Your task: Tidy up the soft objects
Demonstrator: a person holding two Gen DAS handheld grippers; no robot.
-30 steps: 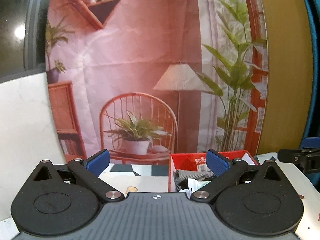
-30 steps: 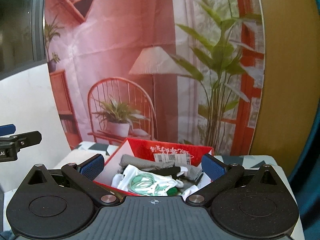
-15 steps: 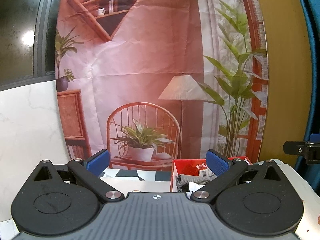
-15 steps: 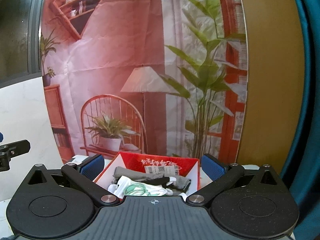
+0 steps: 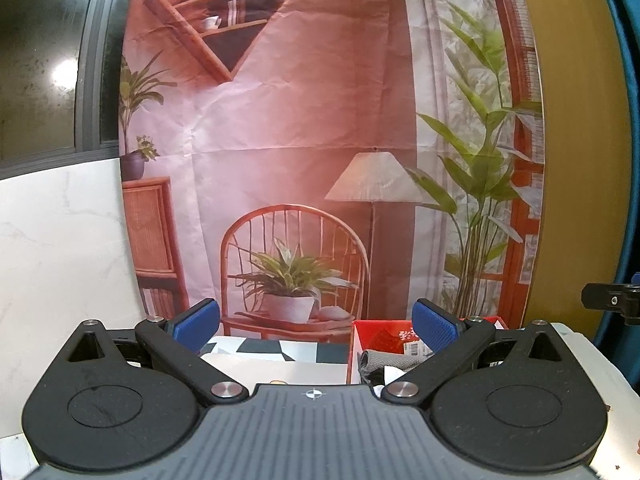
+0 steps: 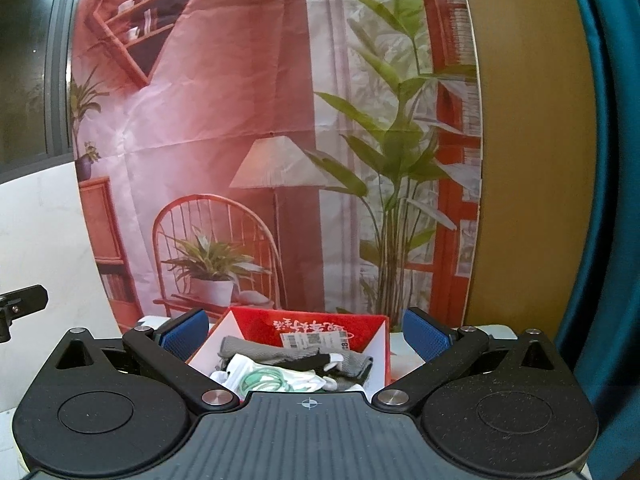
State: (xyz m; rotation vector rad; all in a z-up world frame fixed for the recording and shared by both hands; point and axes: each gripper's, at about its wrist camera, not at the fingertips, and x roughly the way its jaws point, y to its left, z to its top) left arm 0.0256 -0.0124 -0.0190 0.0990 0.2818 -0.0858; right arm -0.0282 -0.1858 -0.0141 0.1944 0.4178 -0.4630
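Observation:
A red box [image 6: 304, 326] with white inner walls stands on the table just ahead of my right gripper [image 6: 306, 330]. It holds soft things: a grey cloth [image 6: 280, 354], a black piece [image 6: 308, 362] and white fabric with green rings [image 6: 264, 380]. The right gripper is open and empty, raised behind the box. My left gripper [image 5: 316, 322] is open and empty, left of the box [image 5: 376, 338], whose grey cloth [image 5: 374, 360] shows by its right finger.
A printed backdrop [image 5: 320, 140] of a chair, lamp and plants hangs behind the table. A black-and-white checkered mat [image 5: 264, 348] lies on the table left of the box. A teal curtain [image 6: 600, 200] hangs at the right. A white marble wall [image 5: 60, 260] is at the left.
Both grippers have risen and pulled back, so the box sits lower and smaller in both views. Both stay open and empty.

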